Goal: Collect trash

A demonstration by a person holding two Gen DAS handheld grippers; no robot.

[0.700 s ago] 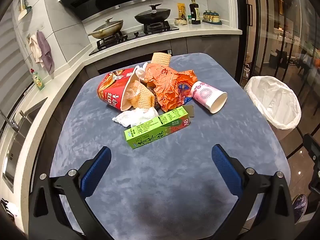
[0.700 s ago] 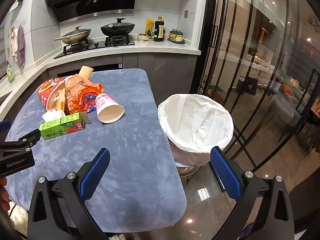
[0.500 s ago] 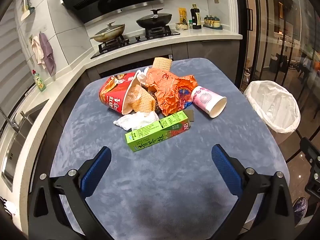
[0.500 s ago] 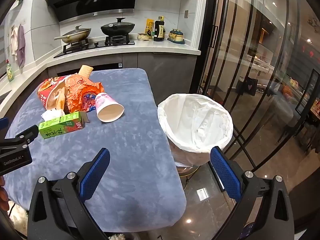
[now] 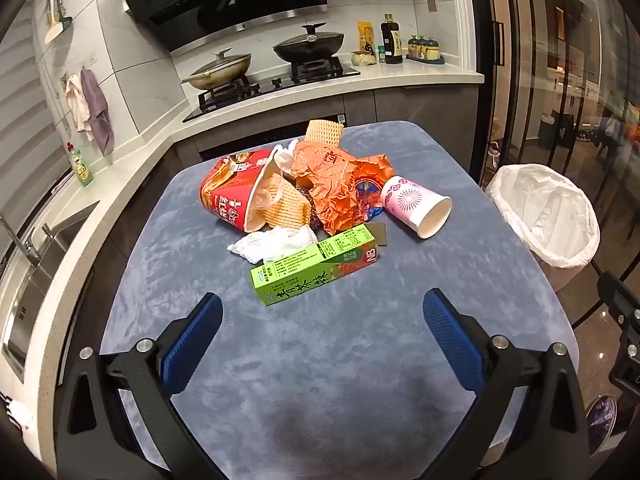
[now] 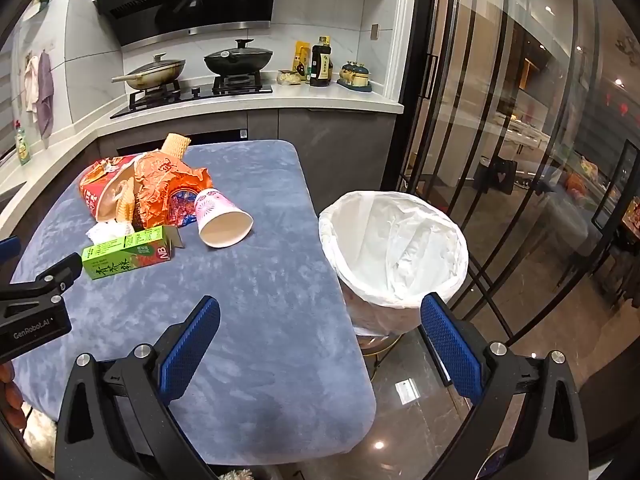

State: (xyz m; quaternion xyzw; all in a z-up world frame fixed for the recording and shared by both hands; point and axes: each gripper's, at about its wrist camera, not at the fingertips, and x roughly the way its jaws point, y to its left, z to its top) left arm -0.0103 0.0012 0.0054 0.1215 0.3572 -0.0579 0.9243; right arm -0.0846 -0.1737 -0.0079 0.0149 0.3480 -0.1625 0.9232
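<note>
We see no trash collected yet. The lined bin [image 6: 394,256] beside the table [image 5: 320,360] appears empty. The red noodle bowl [image 5: 230,194], orange wrapper [image 5: 332,184], green carton [image 5: 316,264] and pink cup [image 5: 416,206] remain clustered on the table. Our left gripper [image 5: 322,338] and right gripper [image 6: 320,338] stand fully spread, holding nothing.

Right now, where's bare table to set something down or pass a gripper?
Free: the near half of the table, from the green carton to the left gripper, and the strip between the paper cup and the bin-side edge. Crowded: the far left, with noodle tub, orange wrapper and tissue heaped touching.
</note>
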